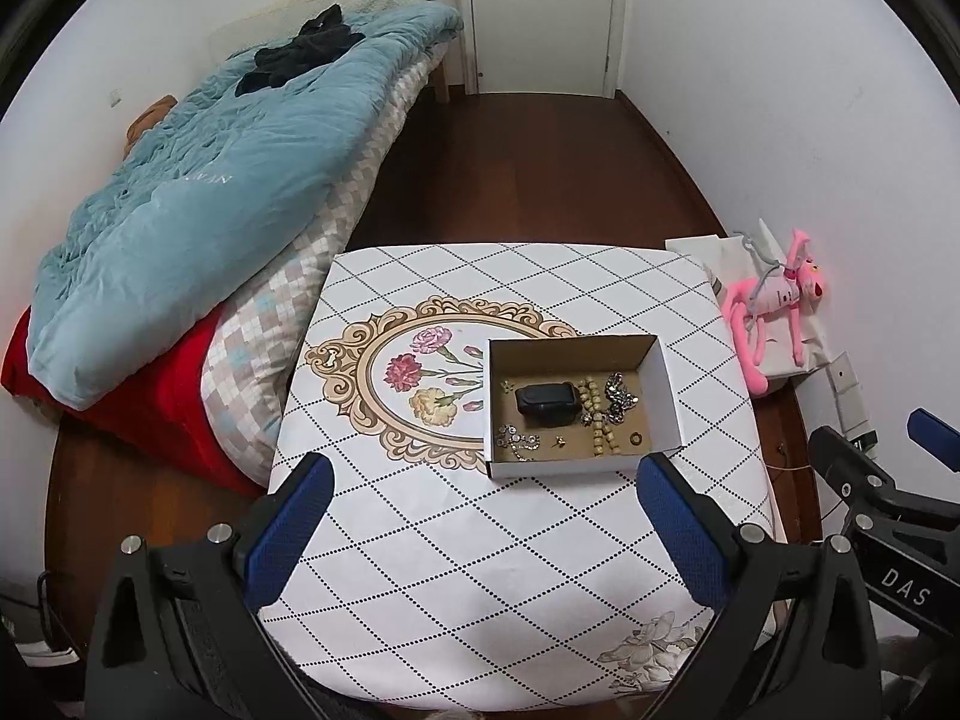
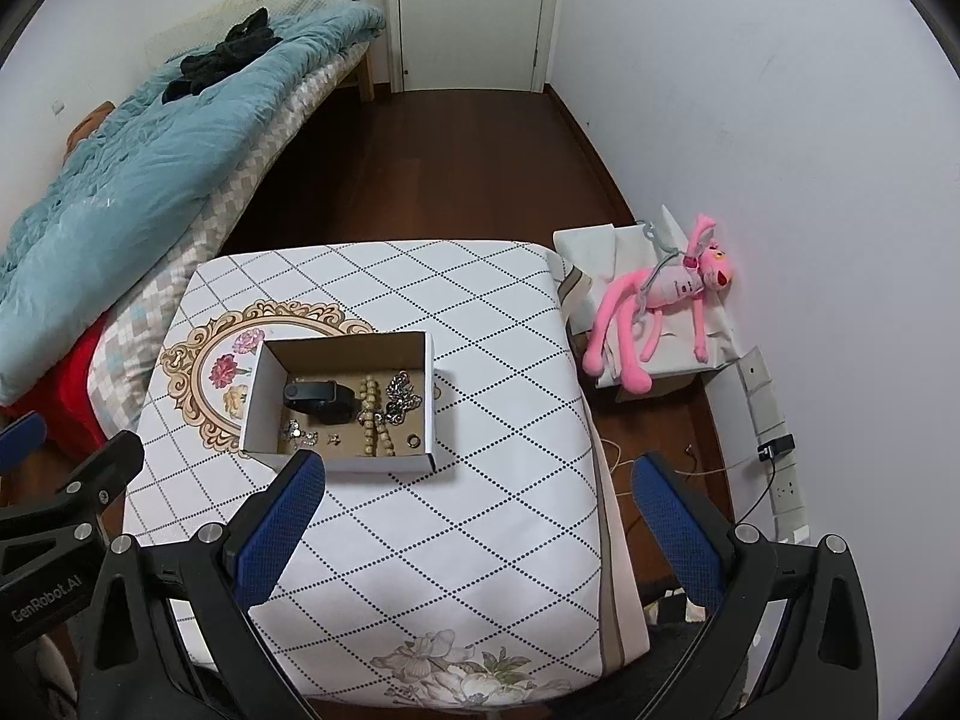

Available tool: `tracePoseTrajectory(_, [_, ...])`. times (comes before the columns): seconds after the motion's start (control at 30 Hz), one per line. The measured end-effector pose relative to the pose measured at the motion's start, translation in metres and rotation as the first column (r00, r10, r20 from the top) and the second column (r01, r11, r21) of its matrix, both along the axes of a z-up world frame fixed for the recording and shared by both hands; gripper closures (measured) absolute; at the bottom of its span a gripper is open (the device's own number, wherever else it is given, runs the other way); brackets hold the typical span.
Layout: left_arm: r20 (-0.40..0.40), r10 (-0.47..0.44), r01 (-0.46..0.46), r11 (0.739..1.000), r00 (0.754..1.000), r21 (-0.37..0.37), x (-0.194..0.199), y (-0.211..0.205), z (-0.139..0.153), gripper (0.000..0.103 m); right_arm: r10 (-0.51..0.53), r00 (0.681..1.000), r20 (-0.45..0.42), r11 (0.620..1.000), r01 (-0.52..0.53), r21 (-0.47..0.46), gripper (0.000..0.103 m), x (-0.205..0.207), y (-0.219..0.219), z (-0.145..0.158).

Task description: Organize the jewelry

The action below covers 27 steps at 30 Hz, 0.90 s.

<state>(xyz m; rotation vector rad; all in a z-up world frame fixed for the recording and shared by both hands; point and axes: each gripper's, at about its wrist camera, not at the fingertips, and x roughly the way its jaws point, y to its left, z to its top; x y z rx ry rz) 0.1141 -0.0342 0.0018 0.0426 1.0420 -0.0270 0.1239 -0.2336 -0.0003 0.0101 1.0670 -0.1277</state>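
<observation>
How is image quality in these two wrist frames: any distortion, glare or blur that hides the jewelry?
Left wrist view: strong fisheye bending with dark corners; even light, no glare; the cardboard box and its bead bracelet are sharp, but the tiny pieces are too small to identify. Right wrist view: same bending, soft shadows, the box sharp.

Blue duvet on bed; pink plush toy by wall.
</observation>
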Motion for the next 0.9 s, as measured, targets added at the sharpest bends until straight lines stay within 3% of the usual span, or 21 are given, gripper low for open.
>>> tracePoseTrajectory(0.9, [0.017, -0.008, 0.008, 1.000, 1.000, 0.016, -0.0013, 0.0081, -0.0003, 0.000, 0.019, 1.000, 0.002, 1.000, -0.019, 0.012, 0.000, -0.0028, 0.0054, 0.0006])
